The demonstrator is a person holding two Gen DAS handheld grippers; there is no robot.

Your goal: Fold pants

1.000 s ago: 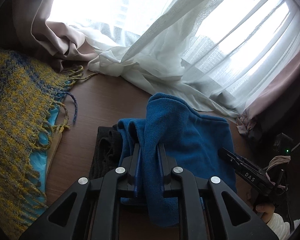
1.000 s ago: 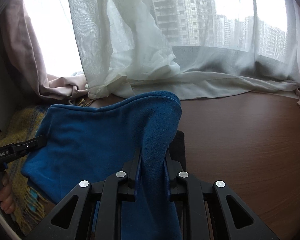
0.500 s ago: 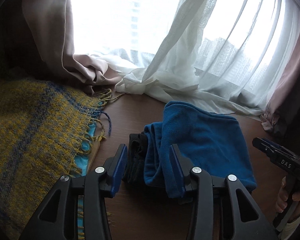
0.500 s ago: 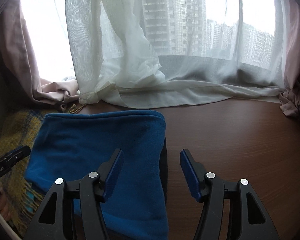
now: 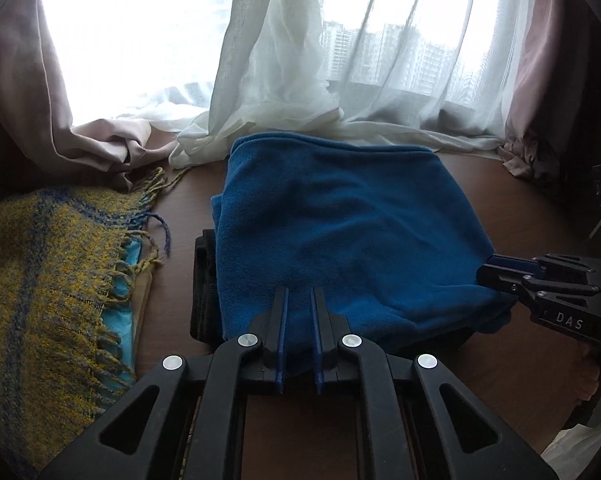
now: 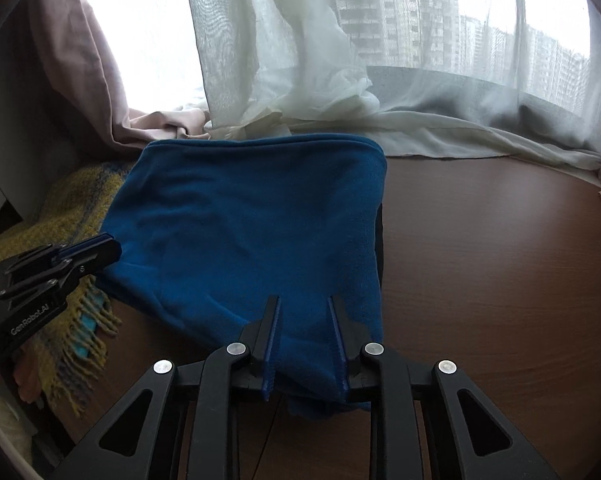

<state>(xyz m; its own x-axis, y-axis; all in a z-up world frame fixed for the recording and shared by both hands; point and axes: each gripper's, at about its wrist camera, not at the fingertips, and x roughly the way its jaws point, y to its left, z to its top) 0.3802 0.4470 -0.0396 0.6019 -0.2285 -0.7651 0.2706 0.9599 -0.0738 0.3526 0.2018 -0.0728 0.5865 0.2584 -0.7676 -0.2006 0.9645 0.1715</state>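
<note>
The blue fleece pants (image 5: 340,220) (image 6: 244,216) lie folded flat on the brown table (image 5: 520,208), on top of a dark garment (image 5: 204,280). My left gripper (image 5: 299,292) hovers over the pants' near edge. Its jaws are closing to a thin slit, with no cloth pinched in them. In the right wrist view the left gripper (image 6: 114,246) sits at the pants' left edge. My right gripper (image 6: 304,300) is over the near right part of the pants. Its jaws are closing but still apart, and the pads do not press the cloth. The right gripper (image 5: 486,272) also shows at the pants' right edge.
A yellow and blue fringed blanket (image 5: 48,272) (image 6: 72,200) covers the table's left side. White sheer curtains (image 5: 292,100) and a pink curtain (image 5: 100,148) pool along the far edge. Bare wood (image 6: 500,260) stretches to the right of the pants. A hand holds the right gripper's handle.
Both grippers let go of the raised blue cloth, opened wide, drew back, then narrowed again. The pants dropped and now lie flat.
</note>
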